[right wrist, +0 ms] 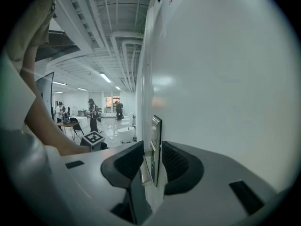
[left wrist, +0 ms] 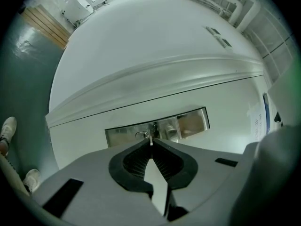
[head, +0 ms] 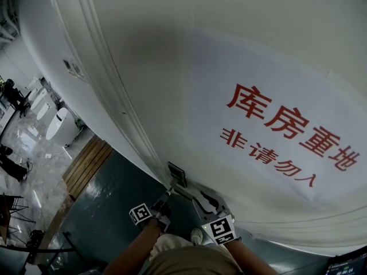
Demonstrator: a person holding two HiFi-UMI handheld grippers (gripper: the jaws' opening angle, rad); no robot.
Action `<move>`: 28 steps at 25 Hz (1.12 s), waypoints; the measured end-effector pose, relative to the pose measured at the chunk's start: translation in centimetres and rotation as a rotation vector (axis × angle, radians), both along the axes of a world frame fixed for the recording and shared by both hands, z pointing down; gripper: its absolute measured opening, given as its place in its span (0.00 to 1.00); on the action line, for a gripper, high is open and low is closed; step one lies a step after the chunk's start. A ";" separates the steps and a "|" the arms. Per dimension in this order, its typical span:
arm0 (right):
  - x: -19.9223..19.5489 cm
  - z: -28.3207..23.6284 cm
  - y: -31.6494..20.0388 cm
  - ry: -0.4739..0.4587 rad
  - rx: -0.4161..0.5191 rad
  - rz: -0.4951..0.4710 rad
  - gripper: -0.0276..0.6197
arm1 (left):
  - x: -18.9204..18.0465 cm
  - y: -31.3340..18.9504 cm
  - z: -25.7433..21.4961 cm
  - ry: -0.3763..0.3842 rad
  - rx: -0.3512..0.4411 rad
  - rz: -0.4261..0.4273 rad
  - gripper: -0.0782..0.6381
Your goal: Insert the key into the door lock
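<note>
In the left gripper view my left gripper [left wrist: 151,145] is shut on a thin silver key [left wrist: 150,140]. The key's tip points at the steel lock plate [left wrist: 188,121] and sits just right of the small keyhole [left wrist: 140,135]; I cannot tell whether they touch. In the right gripper view my right gripper [right wrist: 151,161] has its jaws closed around the silver door handle [right wrist: 145,172], beside the edge of the lock plate [right wrist: 155,140]. From the head view both grippers sit low on the white door [head: 172,67]: the left gripper [head: 162,204] below the lock plate [head: 176,173], the right gripper [head: 209,212] at the handle [head: 202,199].
A sign with red characters [head: 287,136] is stuck on the door. To the left are a dark green floor [head: 109,205], a wooden strip [head: 86,165] and white fixtures [head: 57,122]. People stand far back in the hall [right wrist: 93,112]. A shoe [left wrist: 7,128] shows on the floor.
</note>
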State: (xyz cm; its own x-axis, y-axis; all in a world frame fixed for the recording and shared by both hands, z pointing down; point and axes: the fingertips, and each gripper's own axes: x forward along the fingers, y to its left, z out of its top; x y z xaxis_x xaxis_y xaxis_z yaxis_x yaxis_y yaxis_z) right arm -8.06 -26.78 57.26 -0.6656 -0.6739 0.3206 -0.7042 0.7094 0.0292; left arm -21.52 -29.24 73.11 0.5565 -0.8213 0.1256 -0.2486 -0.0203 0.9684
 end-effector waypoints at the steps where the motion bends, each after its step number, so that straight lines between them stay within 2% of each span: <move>1: 0.1 0.0 0.0 0.001 0.001 -0.001 0.23 | 0.0 0.0 0.0 0.000 0.000 0.000 0.15; 28: 0.6 0.2 -0.6 0.000 -0.001 0.008 0.23 | 0.8 -0.9 0.2 0.032 -0.024 -0.004 0.15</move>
State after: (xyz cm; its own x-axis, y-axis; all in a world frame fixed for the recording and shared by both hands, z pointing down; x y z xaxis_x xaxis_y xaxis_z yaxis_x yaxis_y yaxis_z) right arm -7.50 -27.39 57.50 -0.6602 -0.6788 0.3215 -0.7097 0.7039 0.0288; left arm -20.68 -30.14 73.35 0.5576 -0.8203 0.1272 -0.2175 0.0035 0.9761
